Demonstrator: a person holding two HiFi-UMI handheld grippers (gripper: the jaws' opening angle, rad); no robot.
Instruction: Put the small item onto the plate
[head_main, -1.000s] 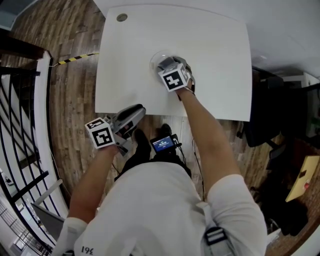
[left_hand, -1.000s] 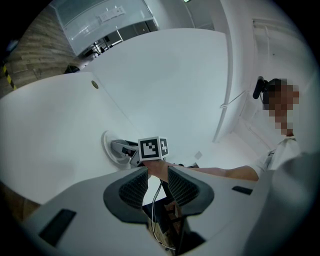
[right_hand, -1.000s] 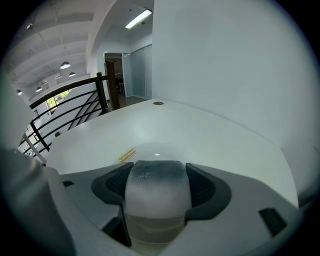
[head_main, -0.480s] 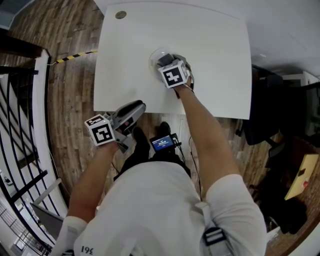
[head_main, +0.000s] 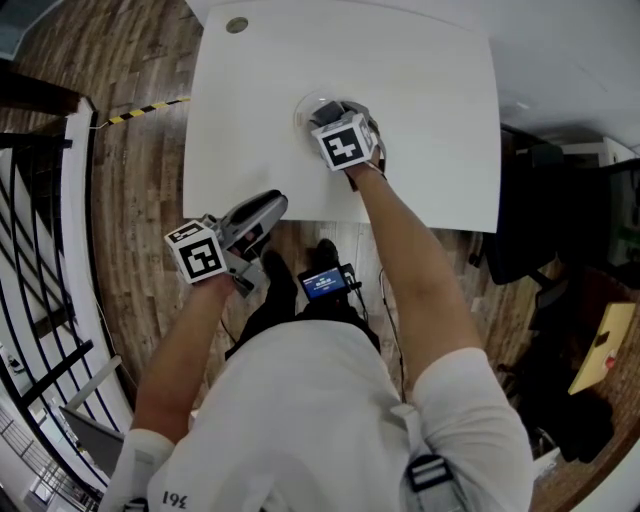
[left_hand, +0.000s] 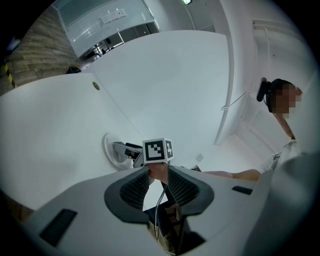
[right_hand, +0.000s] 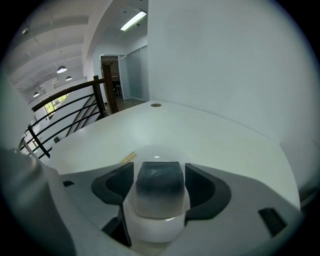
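Gripping the small item (right_hand: 160, 190) between its two dark pads, the right tool (head_main: 335, 118) is held out over the white counter (head_main: 430, 120). The item is seen in the right gripper view as a stubby piece with a dark grey top that fades to a pale, whitish body, and it is pressed on both sides by the jaws. It is held directly above the plate (head_main: 305, 108), a pale round dish set near the middle of the counter; whether the item touches the plate cannot be told. The left tool (head_main: 268, 207) is kept well apart from the plate, at the near edge of the counter and partly over the wooden floor (head_main: 140, 180). Its jaws are parted by a narrow gap and nothing is held between them. A small round cap (head_main: 237, 25) is set into the far left corner of the counter. A strip of yellow-and-black tape (head_main: 150, 112) is laid on the floor beside a dark railing (head_main: 40, 250).
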